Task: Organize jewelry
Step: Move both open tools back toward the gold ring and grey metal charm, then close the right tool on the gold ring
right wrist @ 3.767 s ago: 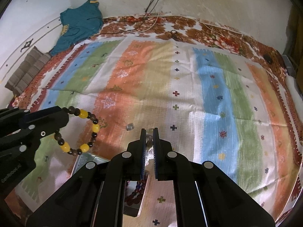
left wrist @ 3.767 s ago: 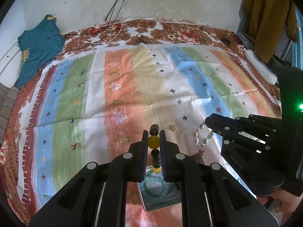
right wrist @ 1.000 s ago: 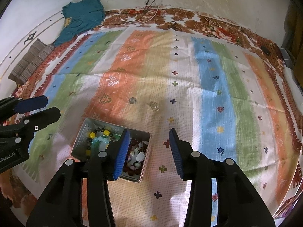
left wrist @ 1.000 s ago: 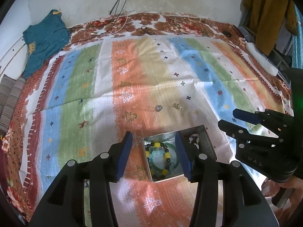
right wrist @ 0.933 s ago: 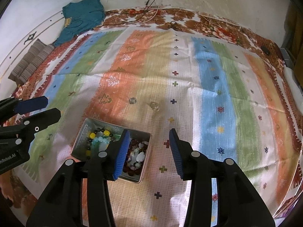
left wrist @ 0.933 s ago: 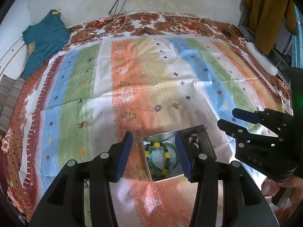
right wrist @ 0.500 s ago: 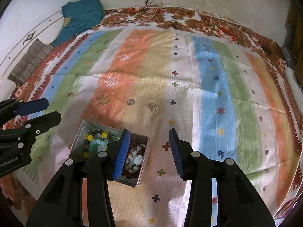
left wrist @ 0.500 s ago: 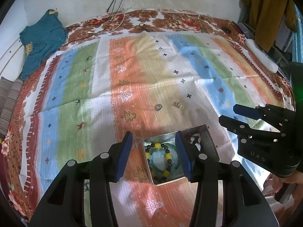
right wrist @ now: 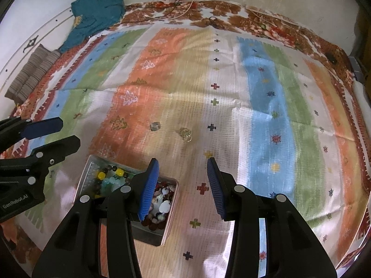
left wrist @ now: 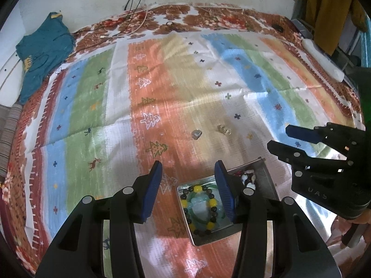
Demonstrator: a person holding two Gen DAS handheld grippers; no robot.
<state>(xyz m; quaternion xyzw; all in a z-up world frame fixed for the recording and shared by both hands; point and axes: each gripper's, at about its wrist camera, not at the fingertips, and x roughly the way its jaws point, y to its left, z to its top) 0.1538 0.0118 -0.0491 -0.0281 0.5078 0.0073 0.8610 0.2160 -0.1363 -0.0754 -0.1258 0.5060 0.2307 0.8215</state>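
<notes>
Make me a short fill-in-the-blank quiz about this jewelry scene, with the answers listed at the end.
1. The yellow and dark bead bracelet lies inside the metal ____.
2. Both the left tongs and the right tongs are ____.
3. The number of small rings left loose on the striped cloth, the silver ring and the clear ring, is ____.

Answers: tin; open; two

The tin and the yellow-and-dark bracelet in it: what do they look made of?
The tin looks like bare, shiny metal: its walls give grey reflections. The bracelet is smooth, glossy round beads, opaque yellow and dark brown; resin, stone or wood, I cannot tell.
</notes>
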